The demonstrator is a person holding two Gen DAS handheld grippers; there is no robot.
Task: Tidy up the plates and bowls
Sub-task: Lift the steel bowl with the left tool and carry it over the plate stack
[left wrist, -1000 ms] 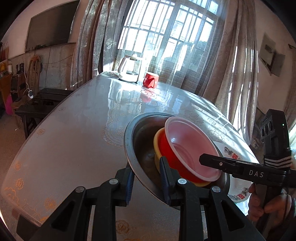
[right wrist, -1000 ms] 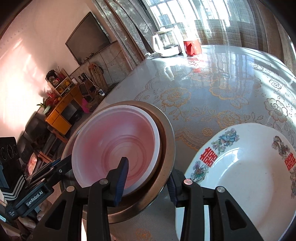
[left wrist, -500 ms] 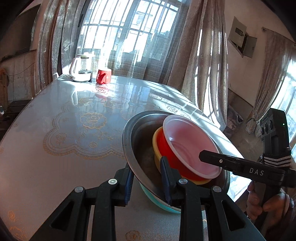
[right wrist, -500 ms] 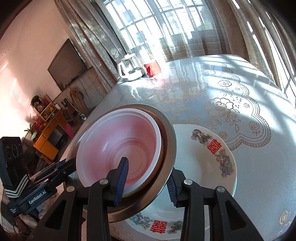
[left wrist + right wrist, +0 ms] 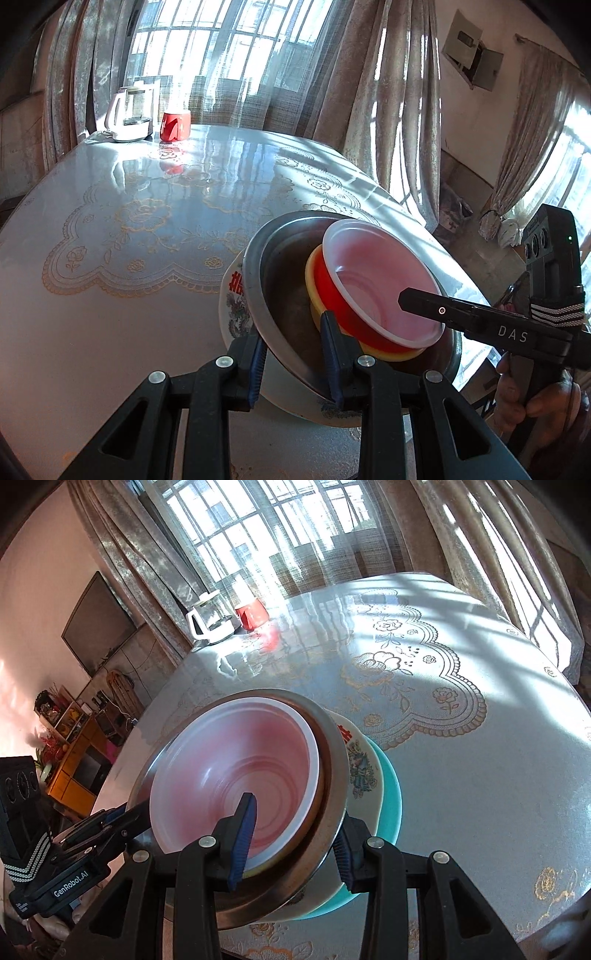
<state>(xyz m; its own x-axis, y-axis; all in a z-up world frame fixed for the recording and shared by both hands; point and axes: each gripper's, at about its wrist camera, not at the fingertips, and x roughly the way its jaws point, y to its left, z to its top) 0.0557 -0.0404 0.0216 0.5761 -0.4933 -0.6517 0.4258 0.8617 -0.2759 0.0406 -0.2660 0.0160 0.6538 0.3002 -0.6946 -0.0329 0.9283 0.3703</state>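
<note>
A steel bowl (image 5: 284, 295) holds a yellow bowl (image 5: 314, 269) with a red bowl (image 5: 332, 291) that is white and pink inside (image 5: 236, 771). My left gripper (image 5: 293, 356) is shut on the steel bowl's near rim. My right gripper (image 5: 295, 840) is shut on the opposite rim (image 5: 332, 775); it also shows in the left wrist view (image 5: 424, 306). The stack hangs tilted just over a white decorated plate (image 5: 232, 295) that lies on a teal plate (image 5: 391, 797) on the table (image 5: 129, 240).
A glass kettle (image 5: 129, 114) and a red cup (image 5: 175, 125) stand at the table's far end by the curtained window. The table's right edge (image 5: 424, 225) runs close to the plates. A TV and shelves (image 5: 74, 746) lie off to the left.
Both grippers have carried the steel bowl stack toward the right side of the table, and it now hangs over the decorated plate and teal plate. Both grips stay shut.
</note>
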